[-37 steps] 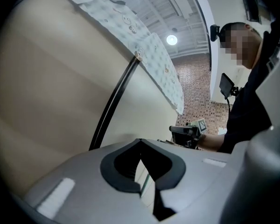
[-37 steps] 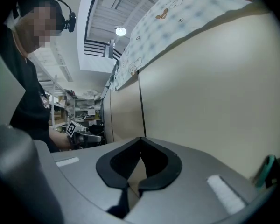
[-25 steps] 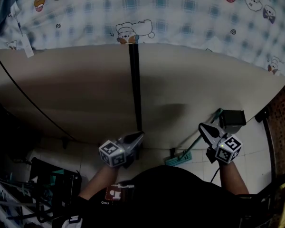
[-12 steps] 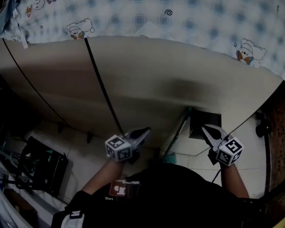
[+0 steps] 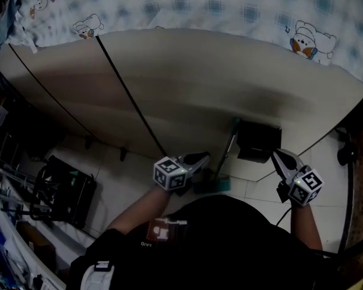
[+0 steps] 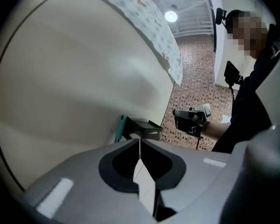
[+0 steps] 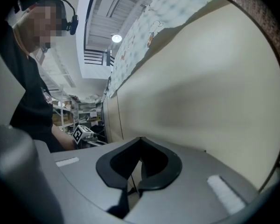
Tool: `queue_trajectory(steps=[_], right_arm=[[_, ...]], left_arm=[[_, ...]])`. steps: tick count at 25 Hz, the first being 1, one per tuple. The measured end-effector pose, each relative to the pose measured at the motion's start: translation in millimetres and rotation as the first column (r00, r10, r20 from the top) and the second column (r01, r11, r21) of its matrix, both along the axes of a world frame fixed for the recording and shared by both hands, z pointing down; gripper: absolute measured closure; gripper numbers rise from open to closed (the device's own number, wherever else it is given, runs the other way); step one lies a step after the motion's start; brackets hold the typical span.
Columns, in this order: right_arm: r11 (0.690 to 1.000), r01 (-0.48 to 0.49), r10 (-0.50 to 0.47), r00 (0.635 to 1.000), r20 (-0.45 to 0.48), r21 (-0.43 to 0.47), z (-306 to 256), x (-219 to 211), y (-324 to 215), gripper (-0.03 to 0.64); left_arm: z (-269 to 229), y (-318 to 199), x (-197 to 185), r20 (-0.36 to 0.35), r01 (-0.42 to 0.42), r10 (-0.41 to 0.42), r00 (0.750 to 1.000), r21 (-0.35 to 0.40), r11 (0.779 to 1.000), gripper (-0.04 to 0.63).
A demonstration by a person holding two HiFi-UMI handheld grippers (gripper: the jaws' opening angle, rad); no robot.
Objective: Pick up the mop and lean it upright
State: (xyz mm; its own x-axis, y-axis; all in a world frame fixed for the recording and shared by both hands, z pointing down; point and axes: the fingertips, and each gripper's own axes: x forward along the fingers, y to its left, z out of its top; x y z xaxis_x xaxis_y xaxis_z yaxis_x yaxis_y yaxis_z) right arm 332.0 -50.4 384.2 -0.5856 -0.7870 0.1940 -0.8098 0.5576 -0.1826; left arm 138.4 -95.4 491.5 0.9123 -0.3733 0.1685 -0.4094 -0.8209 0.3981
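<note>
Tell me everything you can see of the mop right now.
The mop has a slim teal-green pole and a flat teal head resting on the pale floor tiles. The pole slants toward the beige panel, beside a dark box. The left hand-held gripper and right hand-held gripper, both shut, are not on it.

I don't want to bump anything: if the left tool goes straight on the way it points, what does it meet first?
Most likely the black box against the beige panel; the mop's teal handle stands just left of that line and could come first. Depth is unclear.
</note>
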Motion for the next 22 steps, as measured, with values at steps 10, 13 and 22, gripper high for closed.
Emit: queue_trajectory(steps=[10,13,22], right_arm=[[0.985,-0.155,0.158,0.986,0.043,-0.073,29.3,19.7,-6.2,0.601],[0.982,-0.159,0.165,0.985,0.058,-0.098,47.1,43.7,-1.4,0.601],[0.970,-0.189,0.197,0.980,0.033,-0.155,96.3,110.7,5.3,0.601]], left_arm=[[117.7,-40.1,12.9,0.194,-0.114,0.138,0.971,-0.130,0.985,0.496],[163.9,-42.9,31.1,0.277,-0.090,0.138,0.951,-0.181,0.979,0.446],[261.2,-61.0,94.1,0.434,-0.024,0.107,0.894,-0.193,0.981,0.379]])
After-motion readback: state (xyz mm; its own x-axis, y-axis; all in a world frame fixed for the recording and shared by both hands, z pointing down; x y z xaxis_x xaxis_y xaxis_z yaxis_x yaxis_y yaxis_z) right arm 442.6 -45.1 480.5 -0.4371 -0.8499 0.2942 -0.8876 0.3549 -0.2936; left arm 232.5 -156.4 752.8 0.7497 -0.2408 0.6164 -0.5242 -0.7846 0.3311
